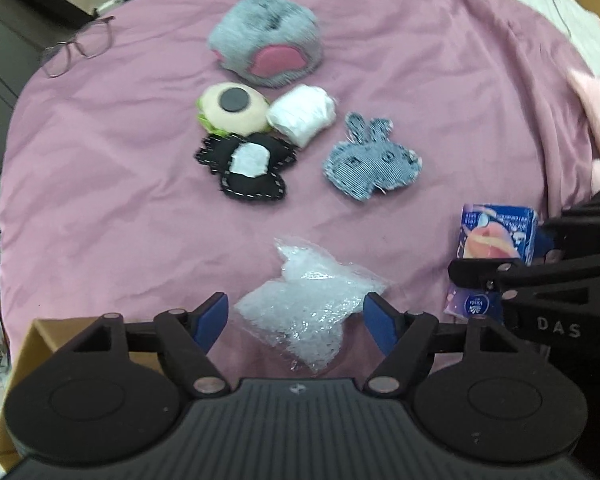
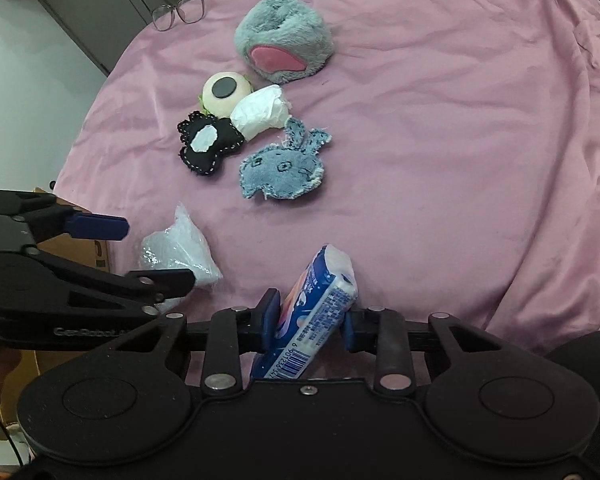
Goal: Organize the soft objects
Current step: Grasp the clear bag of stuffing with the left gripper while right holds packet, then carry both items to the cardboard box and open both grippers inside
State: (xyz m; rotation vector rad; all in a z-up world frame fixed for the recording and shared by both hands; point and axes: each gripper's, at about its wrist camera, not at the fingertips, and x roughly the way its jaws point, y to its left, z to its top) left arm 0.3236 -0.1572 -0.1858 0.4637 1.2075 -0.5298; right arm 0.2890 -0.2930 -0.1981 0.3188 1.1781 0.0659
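A clear plastic bag of white filling (image 1: 308,312) lies on the pink cloth (image 1: 100,200). My left gripper (image 1: 296,320) stands open above the bag, one blue pad on each side and neither pressing it. The right wrist view shows the same bag (image 2: 180,248) under the left gripper (image 2: 140,252). My right gripper (image 2: 310,320) is shut on a blue tissue pack (image 2: 316,304), which sits tilted between the pads. In the left wrist view the tissue pack (image 1: 496,236) and the right gripper (image 1: 512,248) are at the right edge.
Grouped mid-cloth are a grey plush with a pink patch (image 1: 266,38), a cream round plush (image 1: 232,110), a white bundle (image 1: 302,114), a black felt piece (image 1: 246,168) and a denim rabbit (image 1: 374,164). Glasses (image 1: 80,46) lie far left. A cardboard box (image 1: 40,336) stands at the near-left edge.
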